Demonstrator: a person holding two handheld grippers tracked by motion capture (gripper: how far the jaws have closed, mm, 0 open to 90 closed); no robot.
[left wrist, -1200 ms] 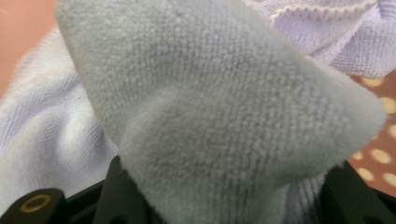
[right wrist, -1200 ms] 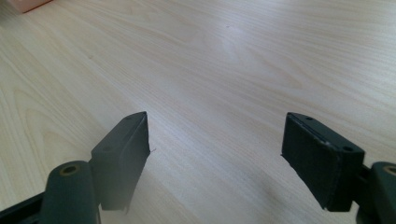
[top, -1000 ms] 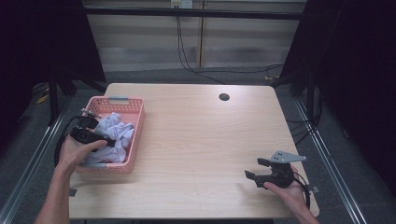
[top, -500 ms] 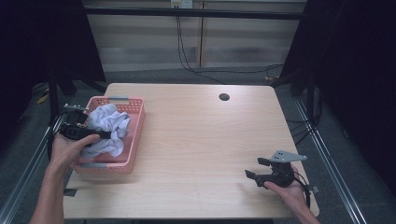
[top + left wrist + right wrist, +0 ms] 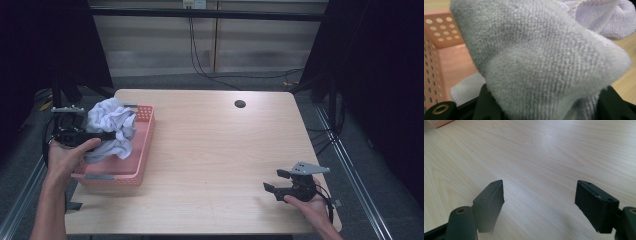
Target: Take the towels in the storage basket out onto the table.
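Lifted clear of the pink basket [image 5: 131, 172] since the earlier frame: left gripper [image 5: 107, 135] and the bunched pale lilac towel [image 5: 111, 120], raised from down among the basket's walls to above its far left part, near the table's [image 5: 215, 150] far left corner. Clamped the towel between the left jaws, with thick folds bulging between and over them in the left gripper view [image 5: 544, 62] and a second fold trailing back toward the basket floor [image 5: 466, 86]. Stayed put near the table's near right corner: right gripper [image 5: 274, 184], jaws standing wide apart over bare wood [image 5: 539, 195], holding nothing. Judged as risks from here: gripped only on a bulky bunch rather than a flat edge, so could slip out under its own weight if swung quickly. Hung low on the near side, so could drag on the basket rim and tip or pull the light basket toward the table's left edge, already close by. Could also have snagged a second cloth, since whether one towel or several cannot be told from these pictures. Might drop the towel wide of the open middle if released too early.
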